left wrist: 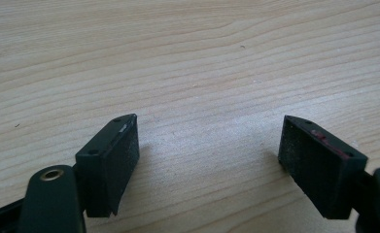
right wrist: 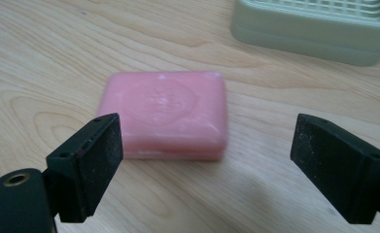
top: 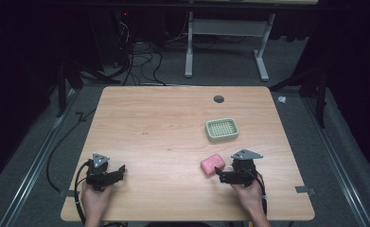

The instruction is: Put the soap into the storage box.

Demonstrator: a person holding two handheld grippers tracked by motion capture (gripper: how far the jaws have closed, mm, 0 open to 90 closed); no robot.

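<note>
A pink bar of soap [top: 213, 164] lies flat on the wooden table [top: 163, 118], right of centre near the front. A pale green soap dish [top: 222, 129] with a slotted grid sits empty just behind it. My right gripper [top: 219, 174] is low over the table, close beside the soap and pointing left. In the right gripper view the gripper [right wrist: 207, 131] is open, the soap [right wrist: 165, 114] lies just beyond its jaws, and the dish [right wrist: 314, 29] stands further back. My left gripper [top: 121, 173] is at the front left, open [left wrist: 209, 131] over bare wood.
A dark round grommet hole [top: 218, 99] sits near the table's far edge. Cables [top: 140, 61] and a white desk frame [top: 190, 47] are on the floor behind the table. A strip of tape [top: 305, 190] marks the front right edge.
</note>
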